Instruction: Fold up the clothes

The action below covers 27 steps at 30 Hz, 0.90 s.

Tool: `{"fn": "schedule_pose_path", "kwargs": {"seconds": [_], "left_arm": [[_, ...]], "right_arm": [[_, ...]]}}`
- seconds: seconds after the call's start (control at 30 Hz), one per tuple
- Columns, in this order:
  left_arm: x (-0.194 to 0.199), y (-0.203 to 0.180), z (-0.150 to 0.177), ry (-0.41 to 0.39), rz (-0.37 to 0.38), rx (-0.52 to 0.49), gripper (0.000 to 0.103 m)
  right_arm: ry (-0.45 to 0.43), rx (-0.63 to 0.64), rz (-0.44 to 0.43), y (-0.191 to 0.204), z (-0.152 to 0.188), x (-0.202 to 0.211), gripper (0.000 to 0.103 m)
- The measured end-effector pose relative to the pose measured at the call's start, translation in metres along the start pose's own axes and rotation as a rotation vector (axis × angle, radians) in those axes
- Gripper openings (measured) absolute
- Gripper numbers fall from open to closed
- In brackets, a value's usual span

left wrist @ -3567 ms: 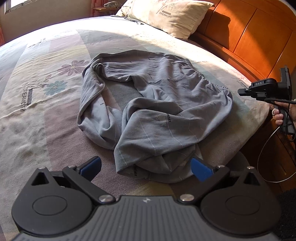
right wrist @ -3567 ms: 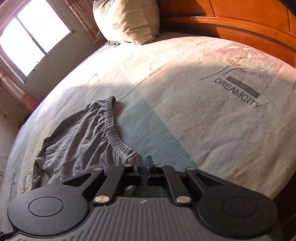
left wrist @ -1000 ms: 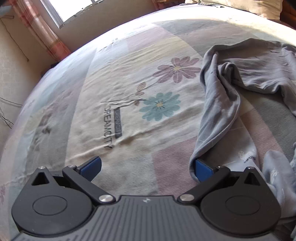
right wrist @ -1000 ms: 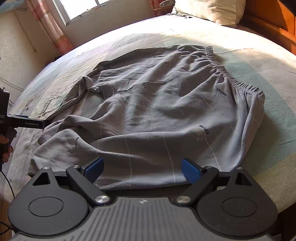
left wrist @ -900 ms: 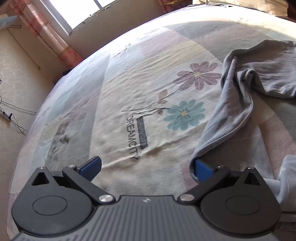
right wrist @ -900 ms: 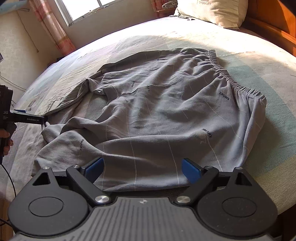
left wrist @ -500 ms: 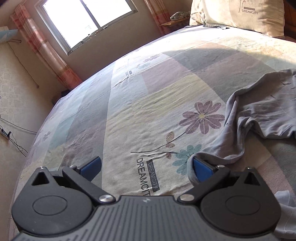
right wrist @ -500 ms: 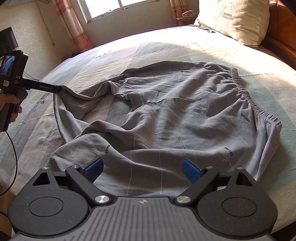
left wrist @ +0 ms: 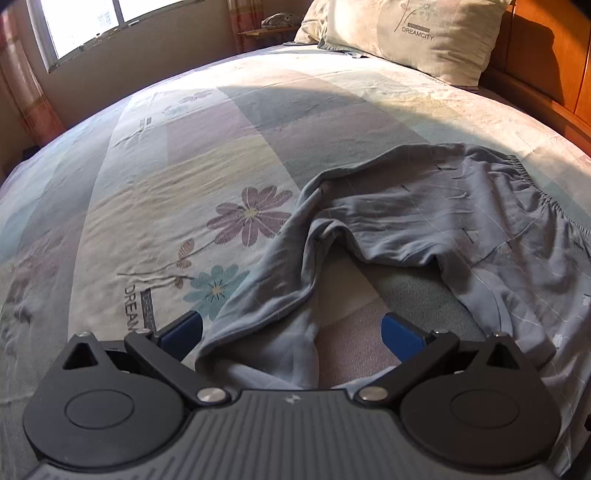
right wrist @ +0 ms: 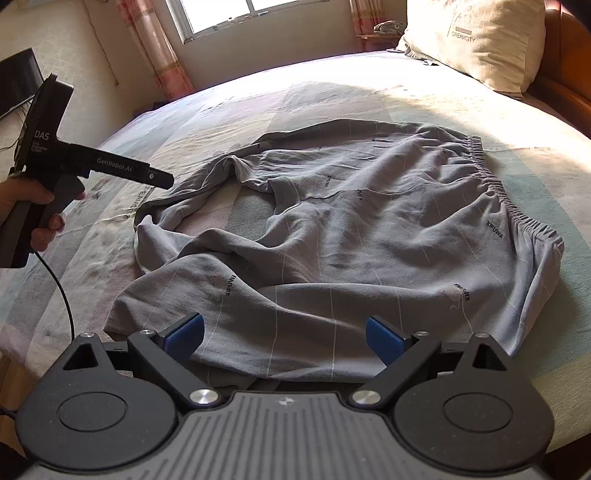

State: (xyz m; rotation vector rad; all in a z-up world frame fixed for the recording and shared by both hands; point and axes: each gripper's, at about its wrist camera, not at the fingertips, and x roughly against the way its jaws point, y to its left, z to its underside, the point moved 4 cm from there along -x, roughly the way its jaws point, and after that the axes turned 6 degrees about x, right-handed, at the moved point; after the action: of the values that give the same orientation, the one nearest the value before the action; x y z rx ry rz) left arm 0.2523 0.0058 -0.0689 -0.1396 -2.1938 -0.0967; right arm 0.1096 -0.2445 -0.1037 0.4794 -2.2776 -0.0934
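Observation:
Grey shorts (right wrist: pixel 369 229) with an elastic waistband (right wrist: pixel 495 184) lie crumpled on the patterned bed sheet (right wrist: pixel 258 99). My right gripper (right wrist: pixel 284 334) is open, its blue pads on either side of the near hem, just above the cloth. In the left wrist view the shorts (left wrist: pixel 443 221) trail a twisted leg (left wrist: pixel 280 266) down between the spread fingers of my left gripper (left wrist: pixel 291 334), which is open. From the right wrist view, the left gripper (right wrist: pixel 162 179), held by a hand (right wrist: pixel 33 206), hovers just above the far leg's hem (right wrist: pixel 147 218).
A cream pillow (left wrist: pixel 417 33) rests against the wooden headboard (left wrist: pixel 546 55) at the far right. The window (right wrist: pixel 236 11) and a curtain (right wrist: pixel 155 48) are behind the bed. A black cable (right wrist: pixel 62 291) hangs from the left gripper. Flowered sheet (left wrist: pixel 166 184) lies bare to the left.
The shorts leg that hung lifted from my left gripper's right finger has dropped onto the bed. The left gripper has swung back toward the shorts. My right gripper stays open over the near hem.

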Motion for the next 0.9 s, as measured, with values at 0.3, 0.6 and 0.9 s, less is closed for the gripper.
{"fn": "schedule_pose_path", "kwargs": {"seconds": [0.3, 0.6, 0.9], "left_arm": [[-0.010, 0.008, 0.083, 0.150, 0.345, 0.392, 0.102], [-0.030, 0.034, 0.075, 0.052, 0.639, 0.742, 0.102], [-0.043, 0.042, 0.081, -0.039, 0.729, 0.930, 0.102]], "right_arm": [[-0.002, 0.008, -0.038, 0.009, 0.003, -0.002, 0.097], [-0.003, -0.054, -0.042, -0.002, 0.009, 0.002, 0.097], [0.016, -0.073, -0.040, -0.005, 0.014, -0.006, 0.097]]}}
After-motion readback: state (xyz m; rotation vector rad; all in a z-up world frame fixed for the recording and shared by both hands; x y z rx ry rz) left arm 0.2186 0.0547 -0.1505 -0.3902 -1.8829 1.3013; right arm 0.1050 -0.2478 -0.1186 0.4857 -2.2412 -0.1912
